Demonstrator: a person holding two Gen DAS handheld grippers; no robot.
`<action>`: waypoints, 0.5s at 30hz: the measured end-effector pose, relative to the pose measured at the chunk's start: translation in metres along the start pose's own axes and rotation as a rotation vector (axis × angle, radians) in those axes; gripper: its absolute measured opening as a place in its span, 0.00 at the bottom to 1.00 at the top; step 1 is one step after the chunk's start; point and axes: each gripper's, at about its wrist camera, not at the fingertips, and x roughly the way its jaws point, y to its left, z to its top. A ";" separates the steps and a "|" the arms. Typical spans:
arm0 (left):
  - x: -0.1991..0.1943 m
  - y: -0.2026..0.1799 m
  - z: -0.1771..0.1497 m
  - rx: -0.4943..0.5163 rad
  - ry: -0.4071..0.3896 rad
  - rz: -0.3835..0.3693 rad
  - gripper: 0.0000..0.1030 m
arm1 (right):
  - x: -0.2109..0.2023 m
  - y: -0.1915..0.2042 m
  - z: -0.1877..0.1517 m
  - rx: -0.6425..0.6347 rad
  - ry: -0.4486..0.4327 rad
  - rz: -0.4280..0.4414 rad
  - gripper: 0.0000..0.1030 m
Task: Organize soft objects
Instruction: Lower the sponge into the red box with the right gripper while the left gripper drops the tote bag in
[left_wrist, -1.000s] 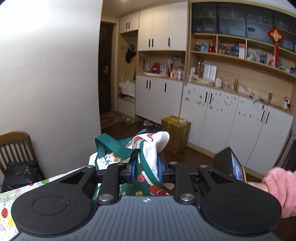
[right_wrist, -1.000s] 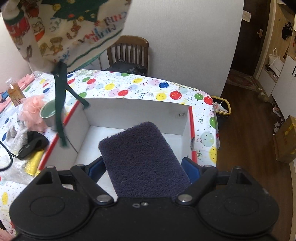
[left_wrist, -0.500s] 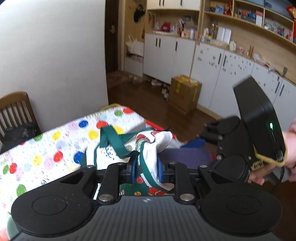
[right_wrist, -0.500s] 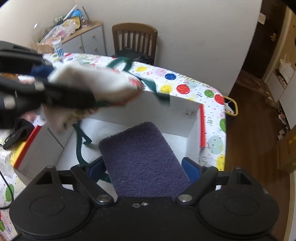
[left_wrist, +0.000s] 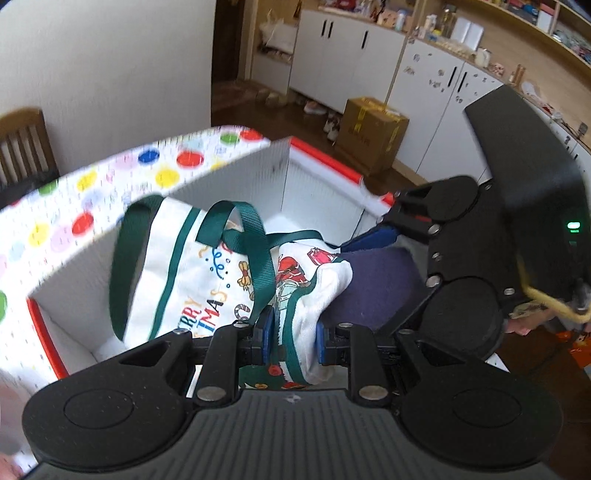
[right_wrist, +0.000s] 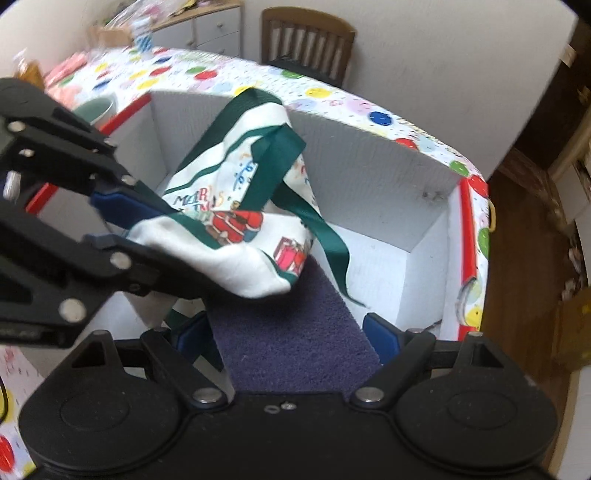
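- Box (right_wrist: 373, 177): white, open top, on the spotted tablecloth (right_wrist: 207, 74).
- Bag (left_wrist: 192, 280): Christmas print, hangs inside the box, far-left part.
- Pad (right_wrist: 291, 332): purple, over the box's near side, under the bag's corner.
- Left gripper (left_wrist: 293, 334): clamped on the bag's hem.
- Right gripper (right_wrist: 288, 336): jaws wide, each touching a pad edge.
- Risk: the green strap (right_wrist: 325, 236) drapes over the pad, so releasing now could tangle them or leave the strap snagged on the rim.

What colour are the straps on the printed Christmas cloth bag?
Dark green webbing straps on the white printed Christmas cloth bag; clearest in the left wrist view.
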 end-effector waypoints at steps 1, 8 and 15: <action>0.003 0.002 -0.001 -0.009 0.014 0.002 0.21 | 0.001 0.002 -0.001 -0.017 0.005 0.008 0.84; 0.022 0.008 -0.004 -0.038 0.128 0.024 0.21 | 0.004 0.007 -0.005 -0.096 0.021 0.028 0.83; 0.031 0.007 -0.002 -0.051 0.179 0.040 0.21 | 0.005 0.006 -0.002 -0.094 0.038 0.041 0.84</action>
